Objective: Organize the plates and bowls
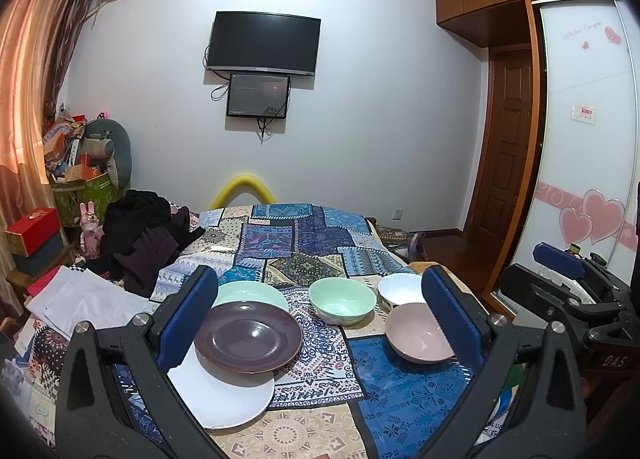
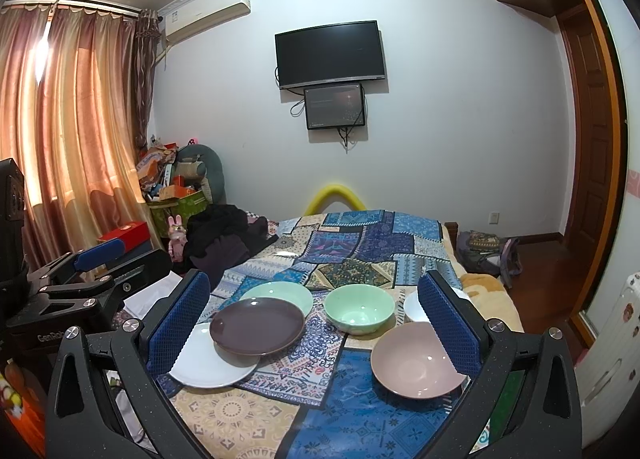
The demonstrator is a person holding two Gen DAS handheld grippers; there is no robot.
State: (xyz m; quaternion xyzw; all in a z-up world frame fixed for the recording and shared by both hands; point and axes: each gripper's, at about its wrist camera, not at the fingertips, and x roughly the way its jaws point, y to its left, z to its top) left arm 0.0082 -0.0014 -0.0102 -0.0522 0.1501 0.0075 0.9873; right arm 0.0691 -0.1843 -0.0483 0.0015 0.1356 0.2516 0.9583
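A dark brown plate (image 1: 248,337) rests partly on a white plate (image 1: 228,395) and overlaps a mint green plate (image 1: 248,293) behind it. To their right stand a mint green bowl (image 1: 342,299), a white bowl (image 1: 400,289) and a pink bowl (image 1: 418,333). My left gripper (image 1: 320,279) hovers open above them, holding nothing. The right wrist view shows the same brown plate (image 2: 256,325), white plate (image 2: 208,359), green bowl (image 2: 358,307) and pink bowl (image 2: 416,359). My right gripper (image 2: 314,283) is open and empty too, with its right finger hiding part of the white bowl (image 2: 414,309).
The dishes sit on a blue patchwork cloth (image 1: 304,235). Dark clothes (image 1: 144,235) and white sheets (image 1: 80,299) lie at the left. The cloth's right edge drops to a wooden floor (image 2: 552,259). Each gripper shows at the edge of the other's view.
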